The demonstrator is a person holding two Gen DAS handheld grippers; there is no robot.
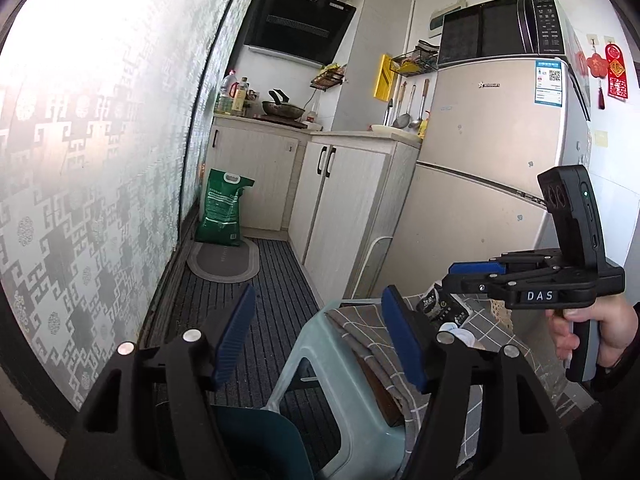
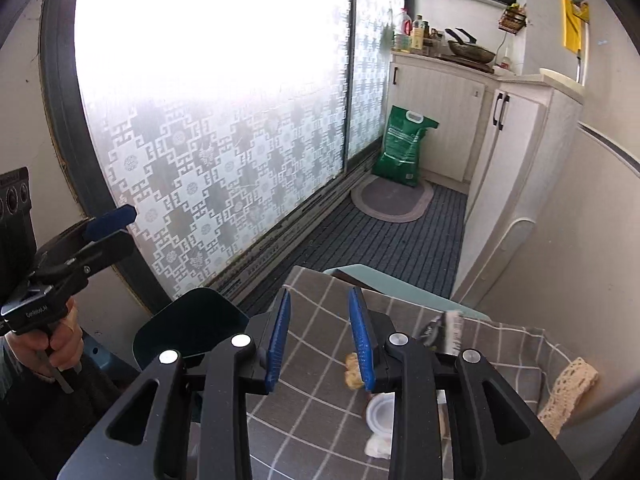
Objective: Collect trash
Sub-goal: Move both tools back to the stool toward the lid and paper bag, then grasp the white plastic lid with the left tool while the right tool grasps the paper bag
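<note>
A table with a grey checked cloth (image 2: 320, 400) holds trash: a black snack wrapper (image 2: 440, 330), a yellowish food scrap (image 2: 352, 370), a white plastic lid (image 2: 380, 414) and crumpled white tissue (image 2: 376, 448). A dark teal bin (image 2: 192, 328) stands left of the table. My right gripper (image 2: 320, 340) is open and empty above the cloth, the scrap beside its right finger. My left gripper (image 1: 316, 344) is open and empty above the bin (image 1: 256, 440) and a pale green stool (image 1: 340, 380). In the left wrist view the right gripper (image 1: 464, 276) hovers over the wrapper (image 1: 440, 306).
A frosted patterned sliding door (image 2: 224, 140) runs along the left. Ahead are kitchen cabinets (image 1: 344, 200), a fridge (image 1: 492, 168) with a microwave (image 1: 504, 28) on top, a green rice sack (image 1: 224, 208) and an oval mat (image 1: 224, 260) on dark striped floor matting.
</note>
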